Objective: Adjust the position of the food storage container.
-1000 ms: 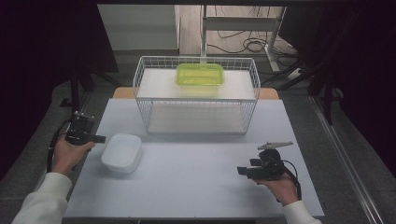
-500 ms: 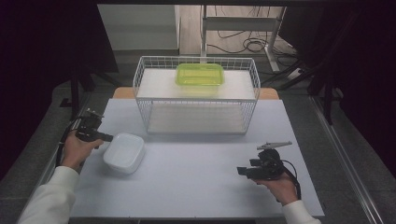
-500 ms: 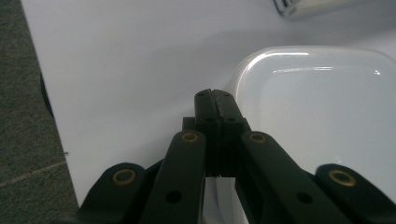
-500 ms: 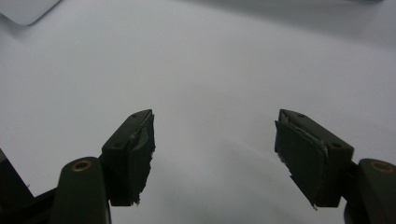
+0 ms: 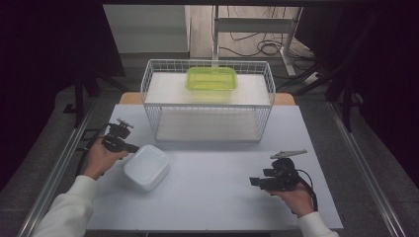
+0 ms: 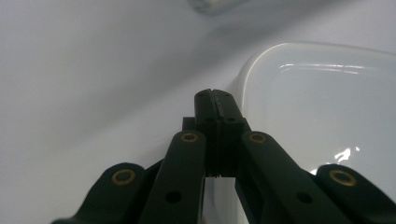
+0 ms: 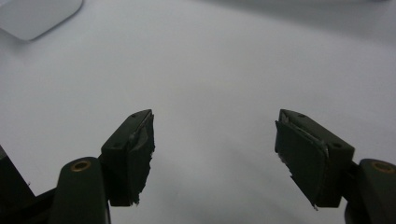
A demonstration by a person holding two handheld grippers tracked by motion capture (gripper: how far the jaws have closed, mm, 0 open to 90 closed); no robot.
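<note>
Since a sec ago, left gripper (image 5: pixel 129 147) slides in twd the white container (image 5: pixel 146 167), jaws pressed together w/ nothing between, tips at its near-left rim. Right gripper (image 5: pixel 255 181) rests on the table (image 5: pixel 217 197), jaws wide, empty, well apart from the container. Beyond: wire basket (image 5: pixel 207 106) w/ green container (image 5: pixel 211 78) on its upper shelf. Risk, as I judge it: closed tips could nudge the container instead of gripping, skidding it across the smooth top; jaws need opening first.

White wire basket (image 5: pixel 207 106) at table (image 5: pixel 217 197) rear, green container (image 5: pixel 211 78) on top shelf
</note>
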